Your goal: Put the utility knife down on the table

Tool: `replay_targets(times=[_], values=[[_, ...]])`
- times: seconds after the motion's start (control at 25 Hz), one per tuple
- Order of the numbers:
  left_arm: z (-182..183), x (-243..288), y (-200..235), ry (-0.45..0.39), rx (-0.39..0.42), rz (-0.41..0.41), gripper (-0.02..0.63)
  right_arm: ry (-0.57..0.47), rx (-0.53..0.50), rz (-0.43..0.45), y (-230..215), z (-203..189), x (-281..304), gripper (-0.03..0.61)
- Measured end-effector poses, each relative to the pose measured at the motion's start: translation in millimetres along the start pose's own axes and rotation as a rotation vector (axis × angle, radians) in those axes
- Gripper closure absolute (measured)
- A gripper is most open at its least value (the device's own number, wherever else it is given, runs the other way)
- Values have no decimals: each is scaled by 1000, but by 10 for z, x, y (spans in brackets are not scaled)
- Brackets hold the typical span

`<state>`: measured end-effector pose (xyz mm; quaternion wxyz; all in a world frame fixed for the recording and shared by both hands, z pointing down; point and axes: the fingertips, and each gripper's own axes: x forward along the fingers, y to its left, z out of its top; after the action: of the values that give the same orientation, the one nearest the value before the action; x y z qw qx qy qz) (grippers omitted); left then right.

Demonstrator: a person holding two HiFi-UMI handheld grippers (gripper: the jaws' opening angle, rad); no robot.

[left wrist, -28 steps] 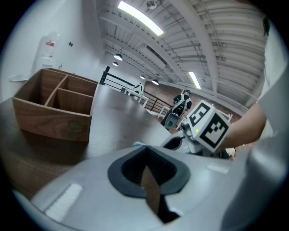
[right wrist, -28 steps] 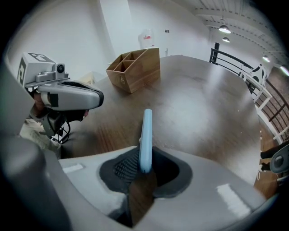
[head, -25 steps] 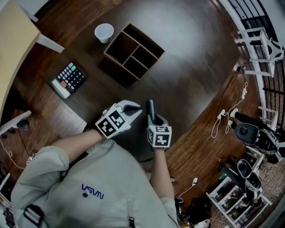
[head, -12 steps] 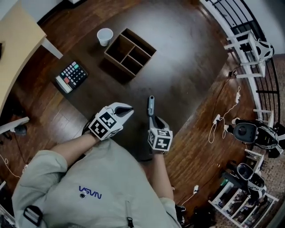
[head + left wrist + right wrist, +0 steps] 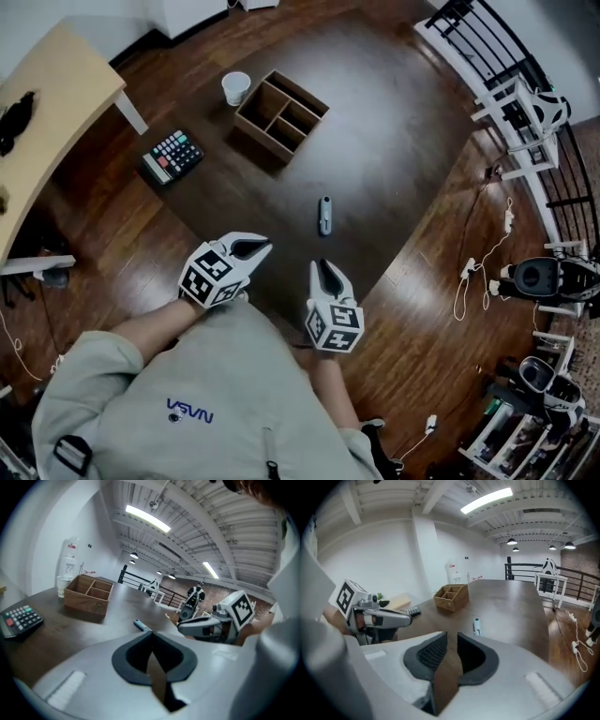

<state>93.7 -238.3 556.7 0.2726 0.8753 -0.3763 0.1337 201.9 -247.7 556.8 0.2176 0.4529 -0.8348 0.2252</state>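
Left gripper [image 5: 257,247] is clamped shut on nothing, its pads meeting at the tips; right gripper [image 5: 323,267] stands slightly parted and empty too. We see the knife [image 5: 324,215] lying flat on the table [image 5: 403,131], just ahead of the right gripper and clear of it, well apart from the box [image 5: 281,114]. We judge the task done. What worries us is a careless sweep of the right gripper: a nudge could spin the knife or slide it toward the table's near edge.
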Motion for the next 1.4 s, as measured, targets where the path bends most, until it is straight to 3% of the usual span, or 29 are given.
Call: replay_targets(times=[0.16, 0.28, 0.52, 0.76, 0.92, 1.16, 1.4], values=[[-243, -311, -152, -2, -7, 37, 612, -117, 14, 77, 289, 3, -199, 520], [-402, -615, -97, 0, -46, 109, 612, -161, 33, 137, 569, -24, -263, 562], [-349, -948, -133, -30, -42, 159, 612, -167, 16, 243, 991, -83, -344, 575], [-289, -1125, -316, -47, 50, 121, 612, -142, 1, 228, 1101, -150, -482, 575], [-485, -1283, -391, -32, 77, 87, 612, -145, -14, 212, 1313, -120, -530, 575], [-743, -1742, -270, -55, 80, 66, 612, -100, -41, 194, 1926, -322, -530, 575], [-841, -2419, -332, -125, 122, -30, 612, -92, -104, 122, 2674, -479, -828, 575]])
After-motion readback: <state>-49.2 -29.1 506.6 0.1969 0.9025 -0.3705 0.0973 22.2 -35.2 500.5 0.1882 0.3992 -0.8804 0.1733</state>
